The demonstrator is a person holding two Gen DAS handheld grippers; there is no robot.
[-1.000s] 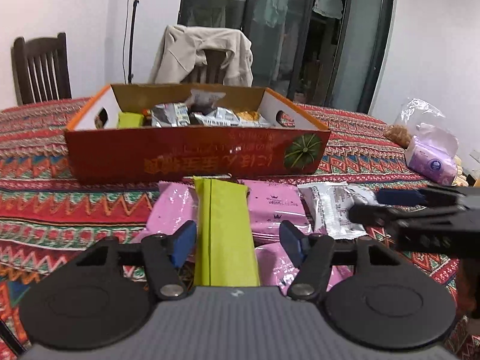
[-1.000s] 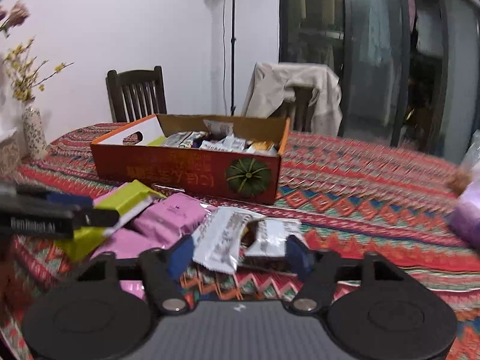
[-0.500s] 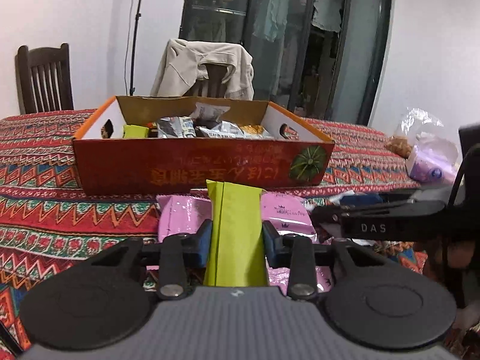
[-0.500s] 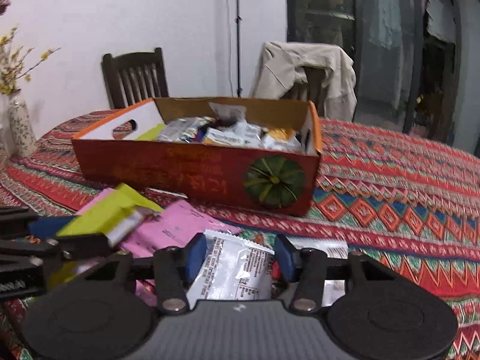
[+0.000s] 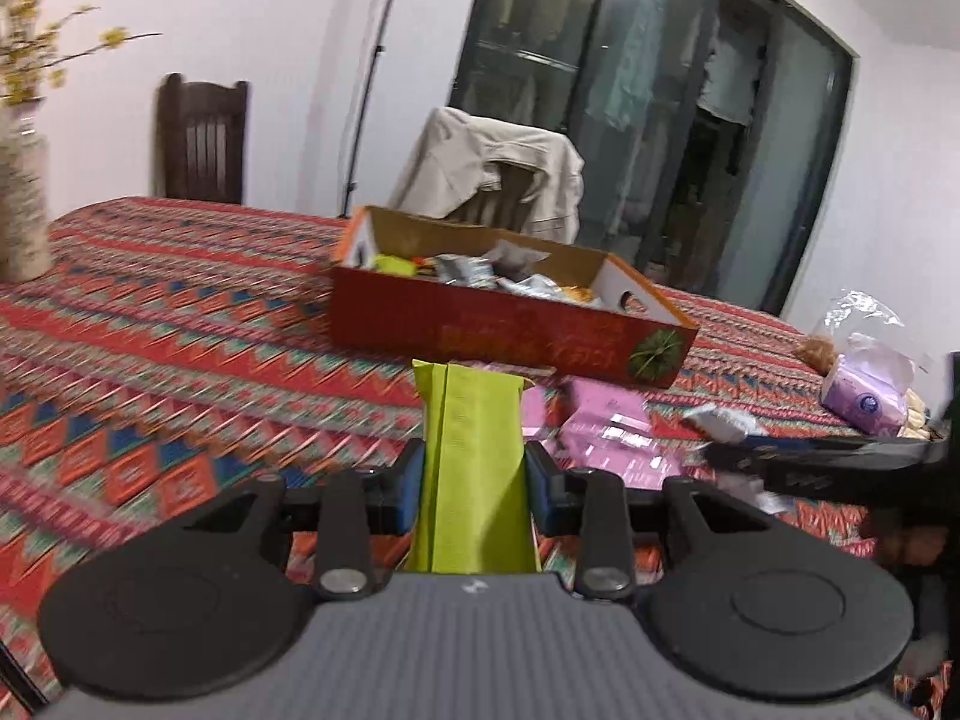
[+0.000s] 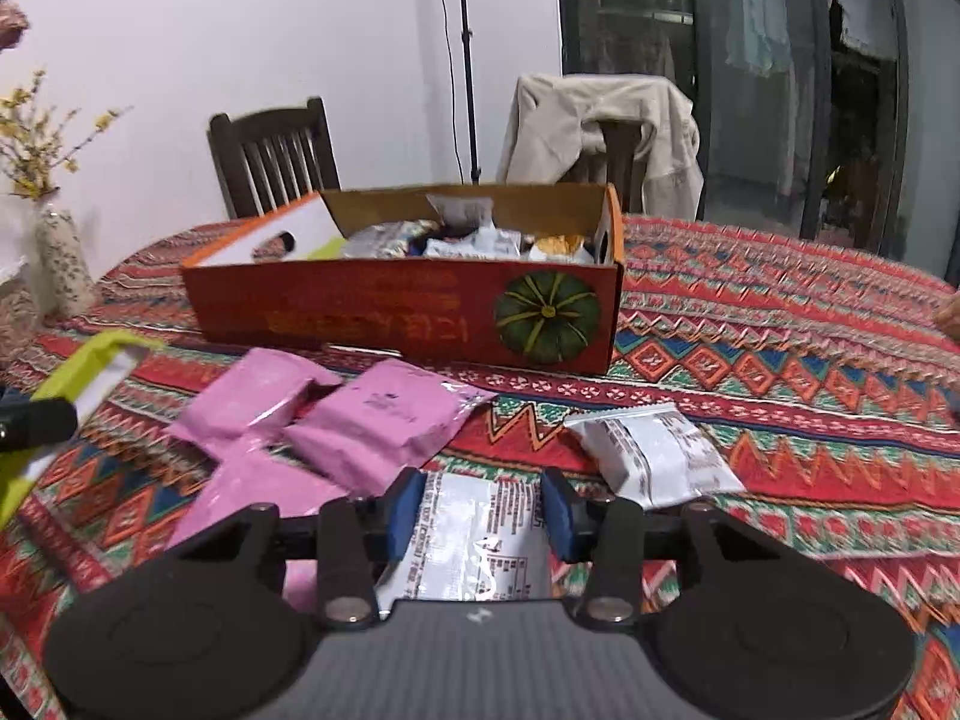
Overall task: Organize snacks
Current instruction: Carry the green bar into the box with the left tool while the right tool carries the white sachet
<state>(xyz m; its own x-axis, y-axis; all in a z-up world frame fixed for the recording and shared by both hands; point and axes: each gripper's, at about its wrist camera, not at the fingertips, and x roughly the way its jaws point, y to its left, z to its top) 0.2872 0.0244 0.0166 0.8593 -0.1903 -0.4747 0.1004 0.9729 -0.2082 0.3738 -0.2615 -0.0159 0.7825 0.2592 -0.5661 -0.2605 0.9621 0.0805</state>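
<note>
Left gripper (image 5: 474,483) clamped on green packet (image 5: 473,468), lifted before red box (image 5: 504,330); right gripper (image 6: 480,507) clamped on white packet (image 6: 474,540). Risk: slippery foil sliding out during carry.

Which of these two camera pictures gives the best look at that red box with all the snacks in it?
The right wrist view. The red box sits centred and fairly sharp there, its pumpkin picture and the wrappers inside easy to see. The left wrist view shows it smaller, tilted and blurred, with the green packet covering part of its near edge.
</note>
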